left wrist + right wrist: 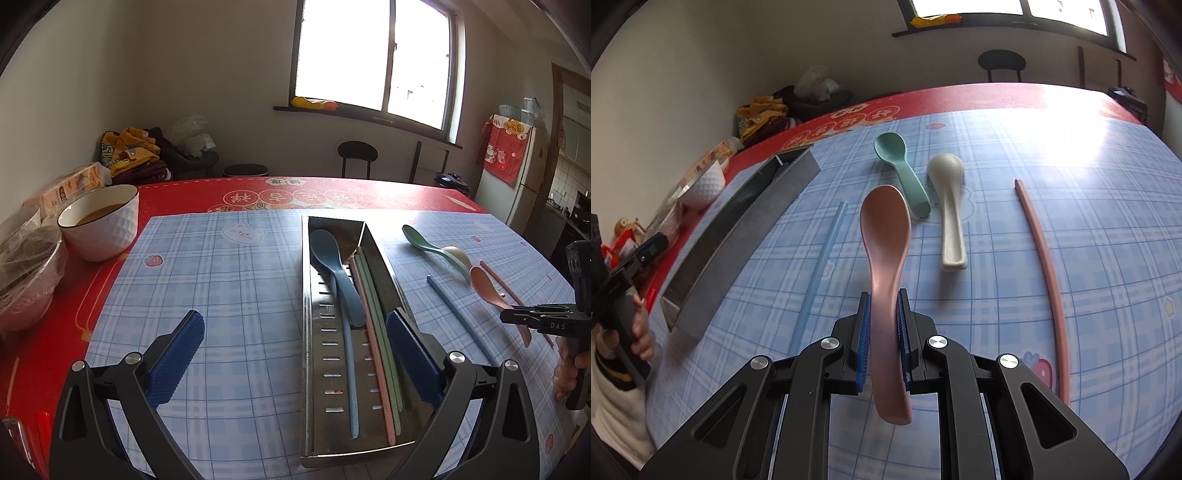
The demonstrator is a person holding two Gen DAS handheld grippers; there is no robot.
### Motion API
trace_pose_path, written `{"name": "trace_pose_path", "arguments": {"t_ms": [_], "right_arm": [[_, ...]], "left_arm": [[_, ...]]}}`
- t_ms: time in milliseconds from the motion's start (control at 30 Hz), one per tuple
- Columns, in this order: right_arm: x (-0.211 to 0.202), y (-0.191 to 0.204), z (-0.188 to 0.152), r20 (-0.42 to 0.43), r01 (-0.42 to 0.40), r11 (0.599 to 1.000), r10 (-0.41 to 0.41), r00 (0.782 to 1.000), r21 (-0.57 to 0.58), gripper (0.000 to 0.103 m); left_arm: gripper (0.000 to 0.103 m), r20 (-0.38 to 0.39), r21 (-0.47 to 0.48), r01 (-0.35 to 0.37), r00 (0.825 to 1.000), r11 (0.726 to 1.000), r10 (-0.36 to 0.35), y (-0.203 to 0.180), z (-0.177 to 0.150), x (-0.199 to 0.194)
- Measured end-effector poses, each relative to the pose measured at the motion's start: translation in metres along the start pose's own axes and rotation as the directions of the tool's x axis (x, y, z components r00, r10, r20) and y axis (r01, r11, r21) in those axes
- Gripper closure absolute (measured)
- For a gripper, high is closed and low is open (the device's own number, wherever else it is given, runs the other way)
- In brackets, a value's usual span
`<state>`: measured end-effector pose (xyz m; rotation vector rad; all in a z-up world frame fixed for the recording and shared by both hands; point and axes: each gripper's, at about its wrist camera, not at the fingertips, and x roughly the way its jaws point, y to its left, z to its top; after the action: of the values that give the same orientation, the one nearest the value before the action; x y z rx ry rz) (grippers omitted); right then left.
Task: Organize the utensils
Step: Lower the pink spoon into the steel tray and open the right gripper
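A red worktop point(258, 192) carries a blue checked mat point(229, 295). On the mat lies a long steel utensil tray point(314, 369) with slotted floor and two channels.

The right gripper point(882, 332) has its fingers closed tight on the handle of a pink spoon point(886, 236), gripping roughly mid-handle, bowl pointing forward and the handle tail sticking back past the pads. The spoon appears lifted clear of the mat. The left gripper point(291, 354) hovers over the near end of the tray, fingers spread wide and holding nothing.

In the tray, a blue spoon point(332, 269) lies in the left channel with a blue chopstick point(349, 373); a pink chopstick point(373, 354) and green chopsticks point(384, 332) lie alongside, toward the right. Loose on the mat to the tray's right: a green spoon point(901, 166), a white spoon point(947, 199), another blue chopstick point(822, 266) and another pink chopstick point(1043, 269).

The step in hand seems to be carrying the pink spoon to the tray. To do it well, keep the spoon level and the grip firm (the smooth tapered handle could slip), swing left over the tray's raised side wall, line the spoon up lengthwise with the channel holding the blue spoon, lower until it nearly rests, then release. The left gripper would best steady the tray or move aside, so the two do not collide.
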<state>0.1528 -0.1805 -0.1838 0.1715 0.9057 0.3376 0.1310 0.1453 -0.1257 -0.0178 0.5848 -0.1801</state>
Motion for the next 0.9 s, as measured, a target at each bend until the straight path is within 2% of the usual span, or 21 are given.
{"name": "trace_pose_path", "arguments": {"t_ms": [200, 400, 533, 600, 767, 900], "right_arm": [[0.000, 0.009, 0.006, -0.005, 0.029, 0.999, -0.029, 1.000, 0.014, 0.089], [0.008, 0.026, 0.029, 0.011, -0.050, 0.994, 0.049, 0.999, 0.095, 0.089], [0.025, 0.054, 0.053, -0.004, -0.111, 0.985, 0.113, 0.994, 0.131, 0.089], [0.035, 0.074, 0.067, -0.024, -0.092, 0.988, 0.096, 0.995, 0.126, 0.089], [0.060, 0.117, 0.095, -0.058, -0.132, 0.981, 0.142, 0.988, 0.141, 0.089], [0.080, 0.139, 0.108, -0.068, -0.135, 0.978, 0.148, 0.987, 0.160, 0.089]], "left_arm": [[0.006, -0.013, 0.007, -0.020, 1.000, 1.000, 0.020, 0.000, -0.006, 0.003], [0.006, 0.004, 0.007, -0.075, 0.997, 0.997, 0.075, 0.002, -0.008, 0.000], [0.006, 0.003, -0.014, -0.092, 0.996, 0.996, 0.092, 0.007, -0.007, -0.001], [0.006, 0.004, -0.026, -0.098, 0.995, 0.995, 0.098, 0.010, -0.007, -0.001], [0.006, -0.007, -0.053, -0.107, 0.994, 0.993, 0.106, 0.016, -0.006, 0.000], [0.006, -0.011, -0.077, -0.101, 0.995, 0.992, 0.101, 0.020, -0.007, 0.000]]}}
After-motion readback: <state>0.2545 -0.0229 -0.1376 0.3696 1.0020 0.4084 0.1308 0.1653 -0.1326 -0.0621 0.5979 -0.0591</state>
